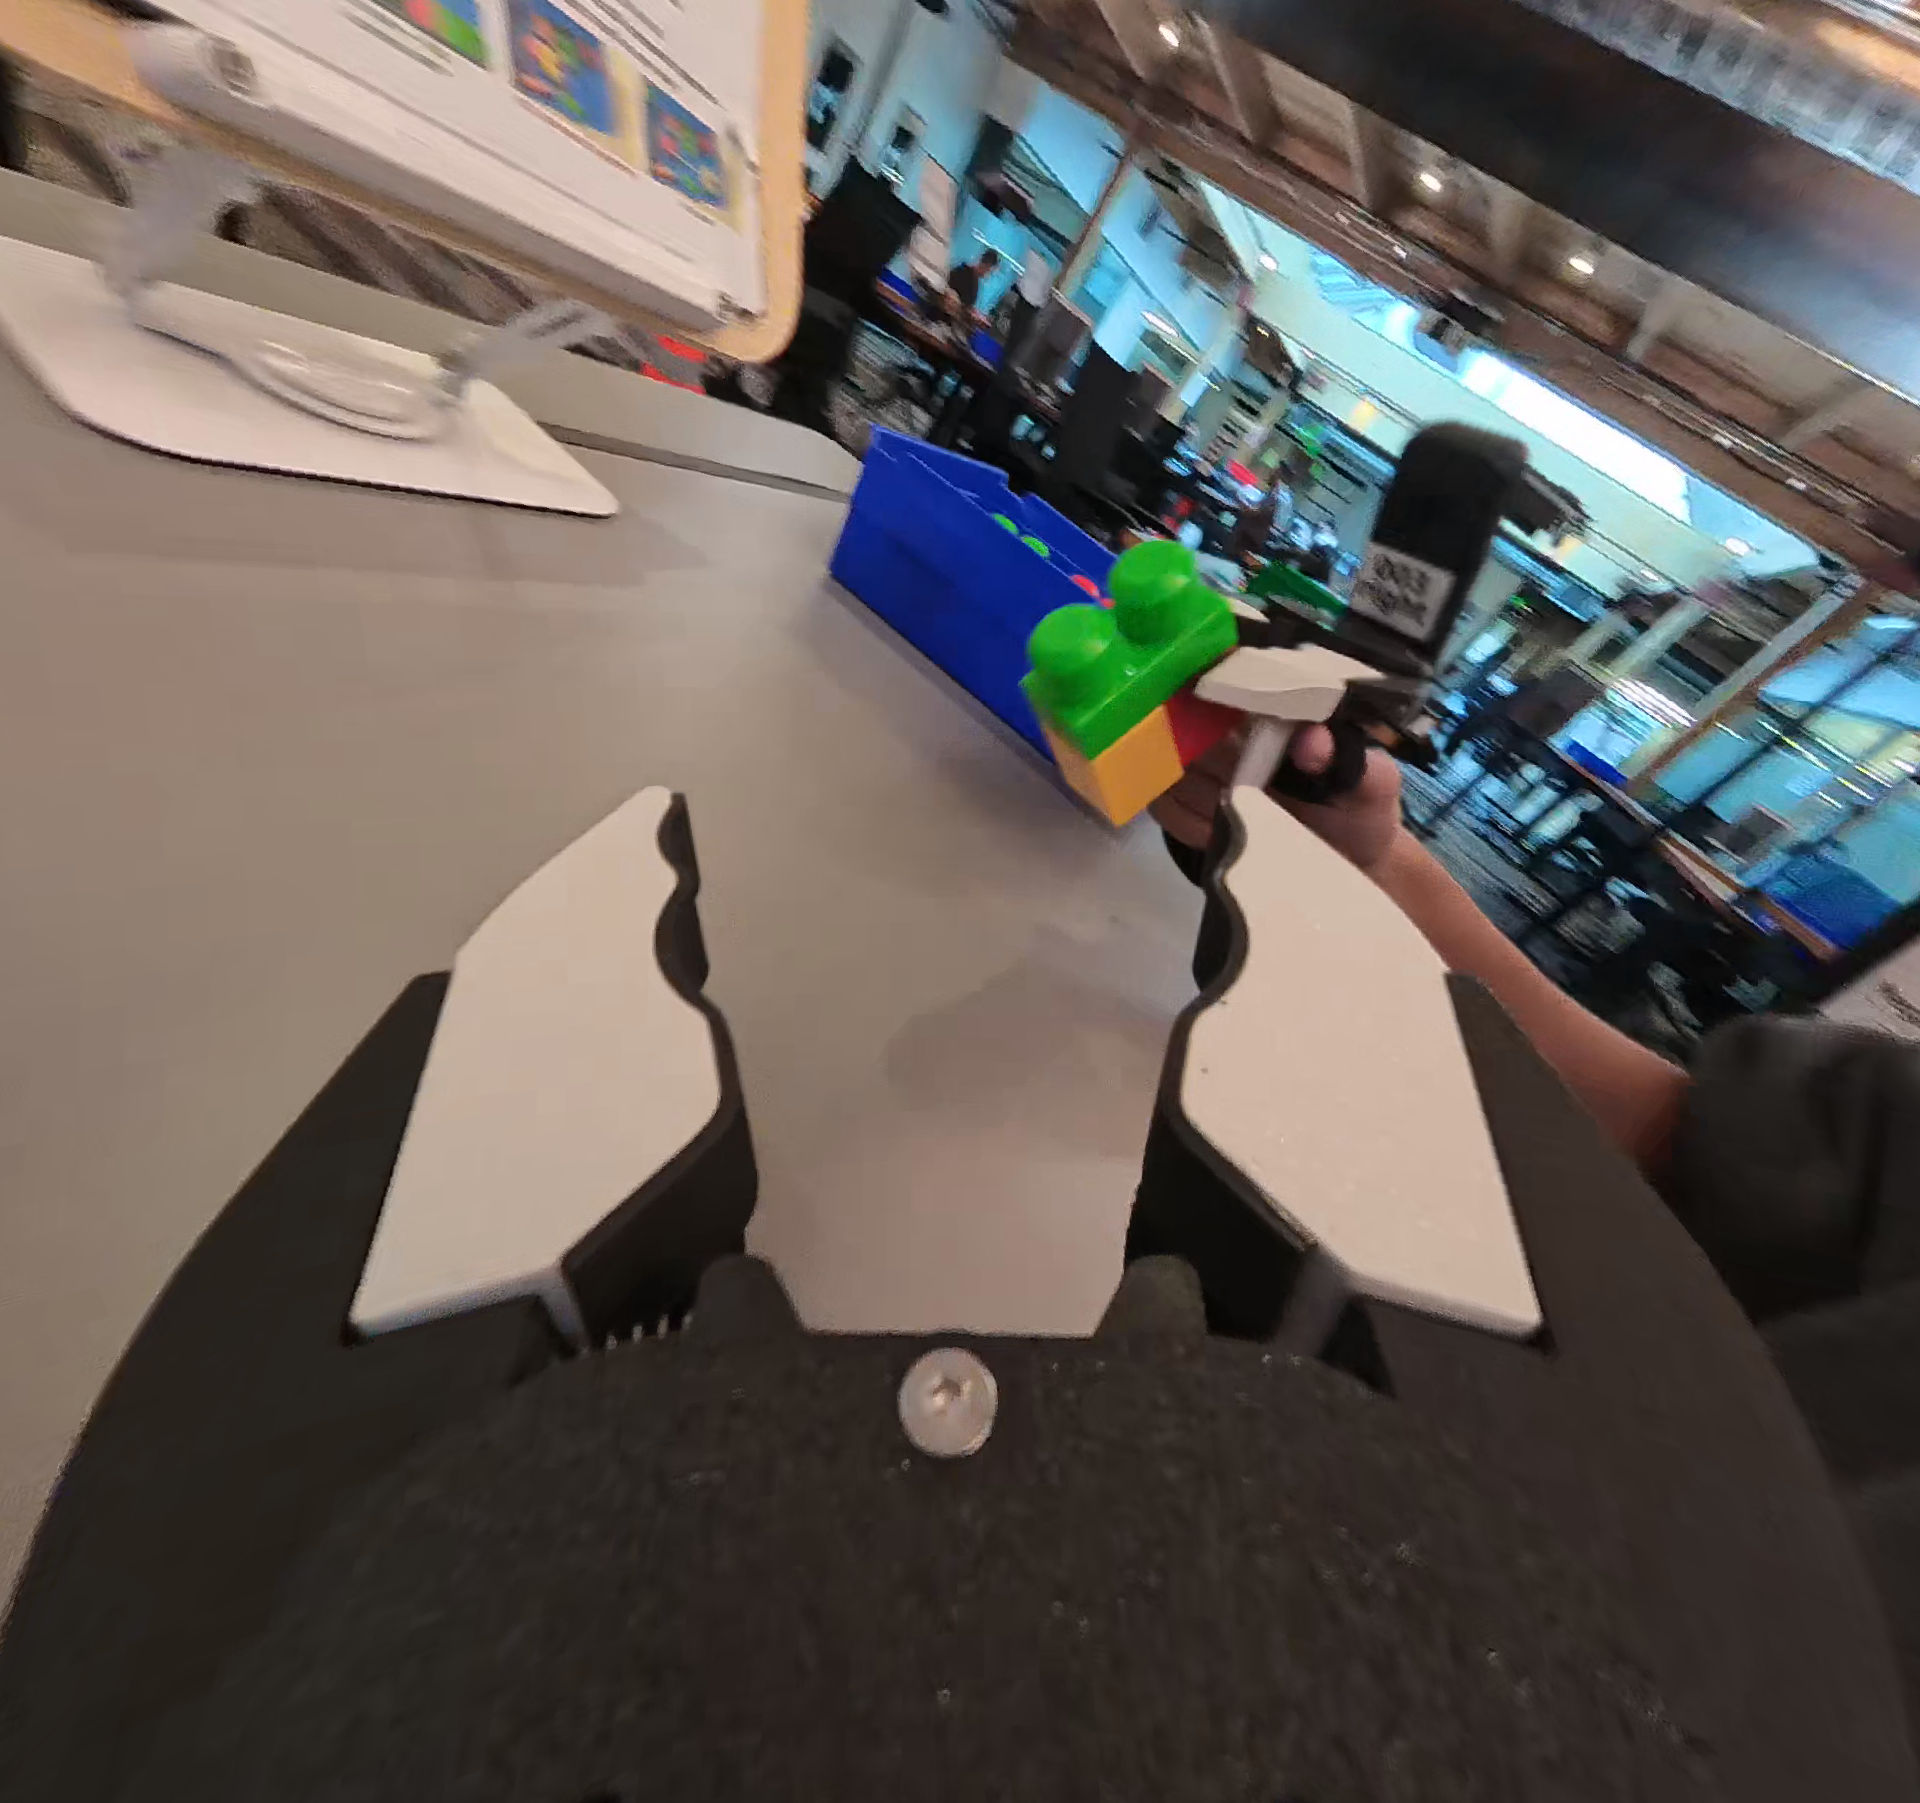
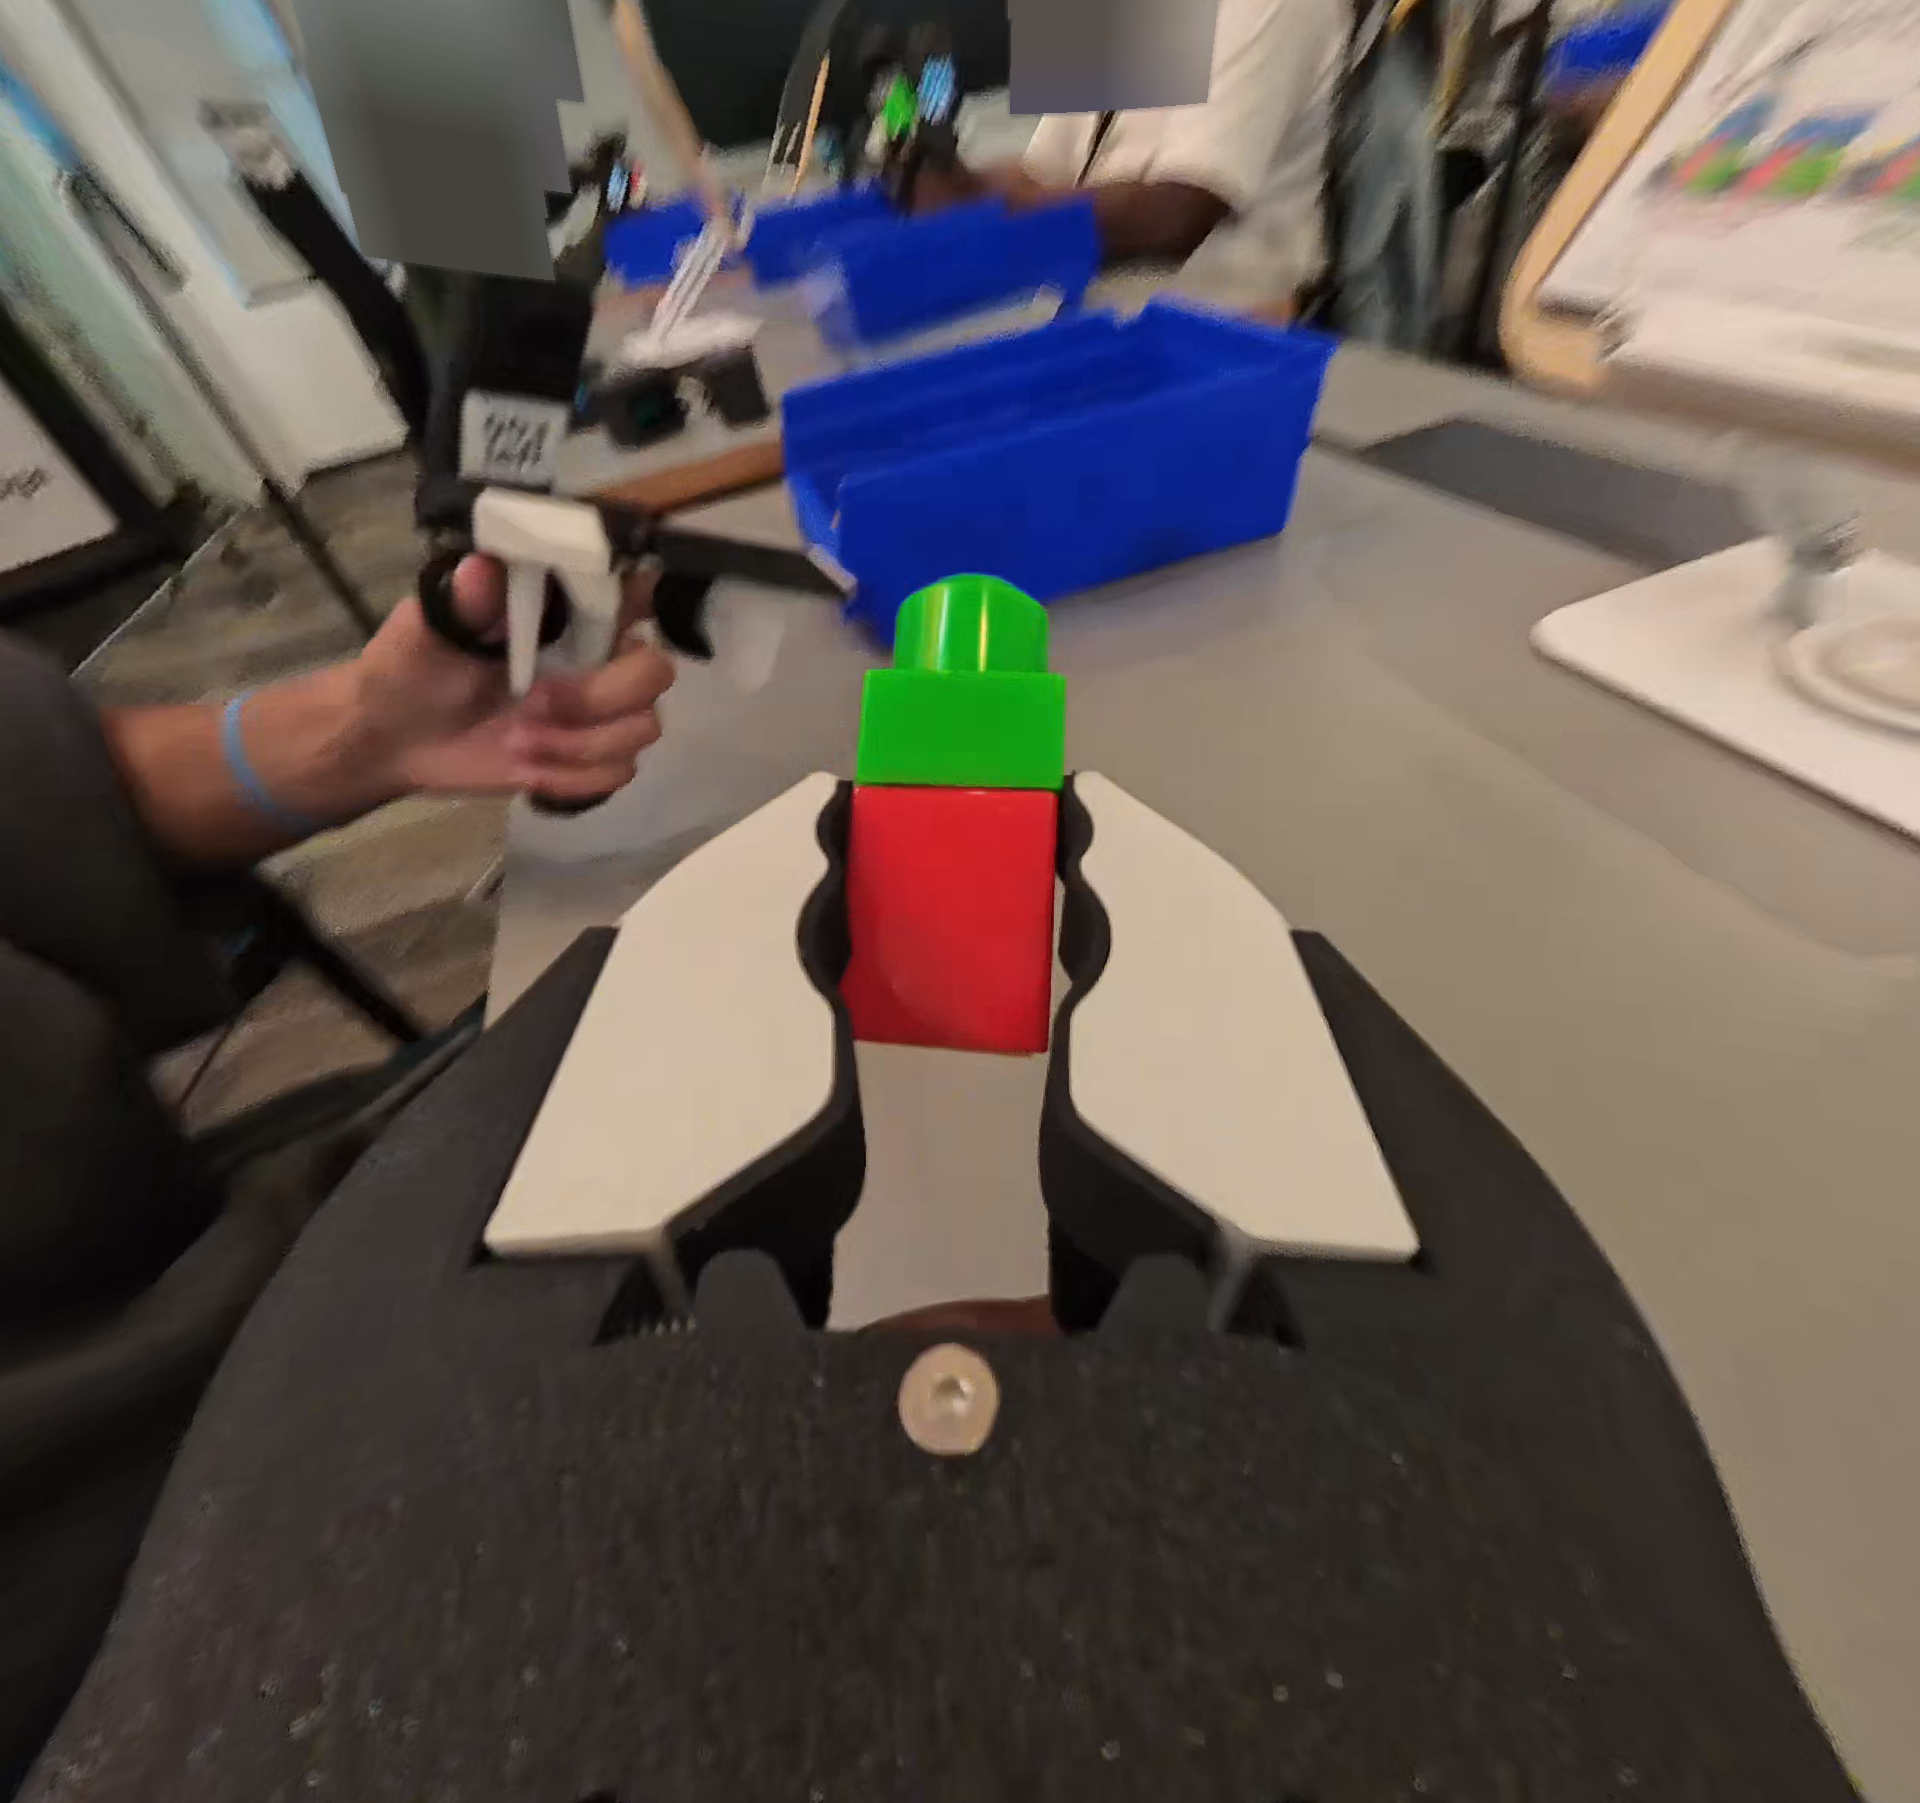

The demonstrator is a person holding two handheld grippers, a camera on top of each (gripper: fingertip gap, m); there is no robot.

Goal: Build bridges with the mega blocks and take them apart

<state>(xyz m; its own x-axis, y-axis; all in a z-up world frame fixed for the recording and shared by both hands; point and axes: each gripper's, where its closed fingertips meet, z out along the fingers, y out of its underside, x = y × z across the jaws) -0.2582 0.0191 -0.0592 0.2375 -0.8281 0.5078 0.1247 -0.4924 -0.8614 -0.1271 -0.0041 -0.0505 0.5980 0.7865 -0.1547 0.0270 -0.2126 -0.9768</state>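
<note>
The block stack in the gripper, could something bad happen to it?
Maybe. The right gripper pinches only the red block, so the green block and yellow block could pop off. The stack hangs above the grey table, with the left gripper open and away, so a slip means a fall.

Block stack (image 2: 954,818) between right tongs (image 2: 951,906) fingers, raised over counter (image 2: 1455,1026). Two-stud block (image 1: 1132,657) on top, two blocks beneath it side by side. Bin (image 2: 1060,465) on counter behind stack. Left tongs (image 1: 940,906) spread wide over bare counter, apart from stack, left of it in right wrist view. Stand base (image 1: 312,423) on counter far left of bin in left wrist view; board (image 1: 582,91) above base.
</note>
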